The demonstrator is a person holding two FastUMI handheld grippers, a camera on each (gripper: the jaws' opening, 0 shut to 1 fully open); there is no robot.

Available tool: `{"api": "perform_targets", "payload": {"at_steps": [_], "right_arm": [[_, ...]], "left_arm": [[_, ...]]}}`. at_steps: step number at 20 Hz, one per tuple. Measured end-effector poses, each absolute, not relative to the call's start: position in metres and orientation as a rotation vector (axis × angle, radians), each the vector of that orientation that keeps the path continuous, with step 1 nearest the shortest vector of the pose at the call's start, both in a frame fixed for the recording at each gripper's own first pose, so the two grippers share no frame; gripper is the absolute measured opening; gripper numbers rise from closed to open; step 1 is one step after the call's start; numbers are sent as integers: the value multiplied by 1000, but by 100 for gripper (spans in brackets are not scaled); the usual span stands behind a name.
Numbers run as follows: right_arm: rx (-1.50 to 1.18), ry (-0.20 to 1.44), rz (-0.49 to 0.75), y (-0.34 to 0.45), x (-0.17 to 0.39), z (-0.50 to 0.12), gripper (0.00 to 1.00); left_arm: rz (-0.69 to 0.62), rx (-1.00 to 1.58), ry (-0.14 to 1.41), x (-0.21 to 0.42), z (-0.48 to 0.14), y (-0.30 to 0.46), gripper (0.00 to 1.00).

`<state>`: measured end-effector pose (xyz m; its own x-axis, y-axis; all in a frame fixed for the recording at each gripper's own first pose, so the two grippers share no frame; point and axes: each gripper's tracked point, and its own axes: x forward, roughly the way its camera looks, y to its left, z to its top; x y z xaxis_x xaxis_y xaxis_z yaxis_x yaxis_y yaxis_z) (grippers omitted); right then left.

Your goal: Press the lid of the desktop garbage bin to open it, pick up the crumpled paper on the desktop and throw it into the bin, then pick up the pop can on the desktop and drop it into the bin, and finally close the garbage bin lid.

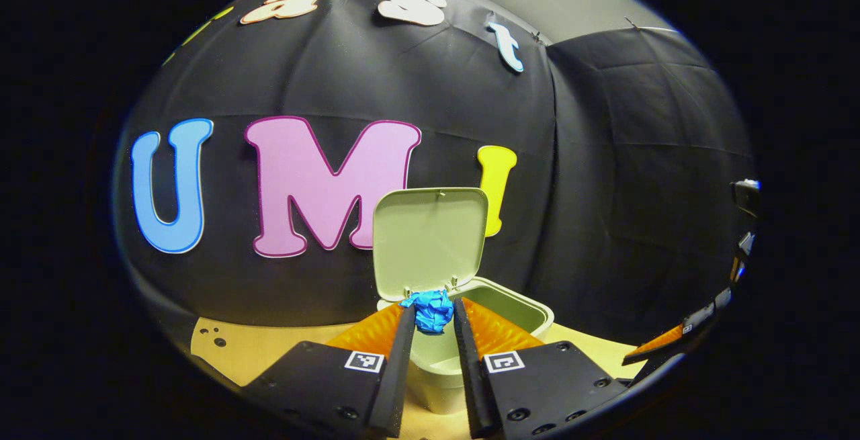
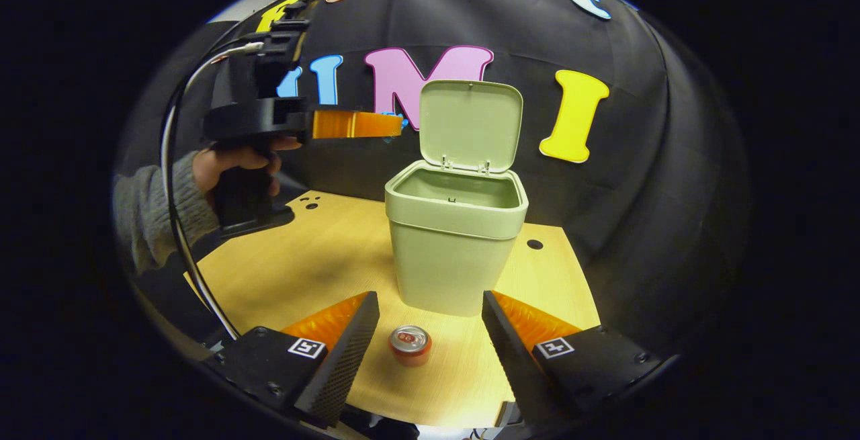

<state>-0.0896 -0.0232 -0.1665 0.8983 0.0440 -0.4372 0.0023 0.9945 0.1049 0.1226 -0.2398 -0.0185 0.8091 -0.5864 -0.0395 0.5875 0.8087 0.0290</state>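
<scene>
In the left gripper view we see the left claw closed on the paper, a blue crumpled ball pinched between both fingertips. The claw holds it up in the air, in front of the open bin, with the bin's mouth just behind and below the ball. We judge it is held this high so that the paper can pass over the rim and fall inside when the fingers part. The lid stands upright behind the opening, so the way in is free. At the far right edge we see a part of the other gripper.

In the right gripper view the right claw is wide open and holds nothing. The can stands upright on the tabletop between its fingers, touching neither of them. We think this claw waits over the can so that it is ready for the next pick once the paper is dropped. Farther off, the bin stands near the middle of the tabletop, with its lid raised. To the left and above the bin's rim, a hand in a grey sleeve holds the left gripper, with a bit of blue paper at its tip.

The tabletop is light wood with a few small dark holes. Black cloth closes the booth behind and at the sides.
</scene>
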Motion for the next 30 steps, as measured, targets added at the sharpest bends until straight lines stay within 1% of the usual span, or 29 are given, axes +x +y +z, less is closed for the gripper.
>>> {"api": "perform_targets", "payload": {"at_steps": [2, 3, 4, 5, 6, 7, 8, 9, 13, 14, 15, 16, 17, 18, 19, 21, 23, 30], "right_arm": [[110, 462, 2, -27, -93, -168, 97], [111, 468, -9, -30, -94, -169, 97], [111, 472, -21, -34, -95, -169, 98], [113, 472, -31, -36, -96, -169, 97], [117, 472, -42, -39, -96, -169, 97], [122, 474, -53, -43, -95, -170, 97], [127, 477, -63, -44, -95, -170, 97], [129, 481, -72, -47, -95, -172, 97], [130, 487, -87, -49, -93, -172, 97], [130, 488, -87, -48, -92, -172, 97], [130, 490, -85, -47, -92, -172, 97], [127, 492, -83, -45, -91, -173, 97], [124, 495, -79, -44, -91, -173, 97], [122, 497, -75, -43, -91, -175, 97], [120, 499, -72, -42, -90, -174, 97], [120, 500, -65, -41, -90, -174, 97], [119, 502, -56, -39, -88, -175, 97], [136, 529, 37, -16, -84, -190, 100]], "left_arm": [[-632, 48, 41, 135, -24, -246, 40], [-631, 50, 52, 142, -29, -249, 44], [-633, 51, 68, 149, -34, -252, 40], [-637, 50, 84, 154, -41, -254, 40], [-638, 47, 99, 158, -47, -256, 36], [-641, 48, 113, 162, -53, -258, 40], [-645, 51, 127, 164, -57, -262, 36], [-651, 56, 140, 166, -64, -264, 41], [-680, 65, 174, 167, -77, -271, 45], [-683, 64, 176, 167, -78, -271, 40], [-683, 64, 176, 168, -79, -271, 49], [-686, 63, 174, 167, -79, -272, 48], [-691, 62, 171, 166, -78, -273, 58], [-694, 62, 171, 166, -78, -273, 61], [-689, 66, 169, 166, -78, -272, 68], [-675, 69, 159, 166, -75, -267, 90], [-663, 61, 147, 164, -71, -261, 94], [-585, 75, 112, 145, -54, -212, 94]]}}
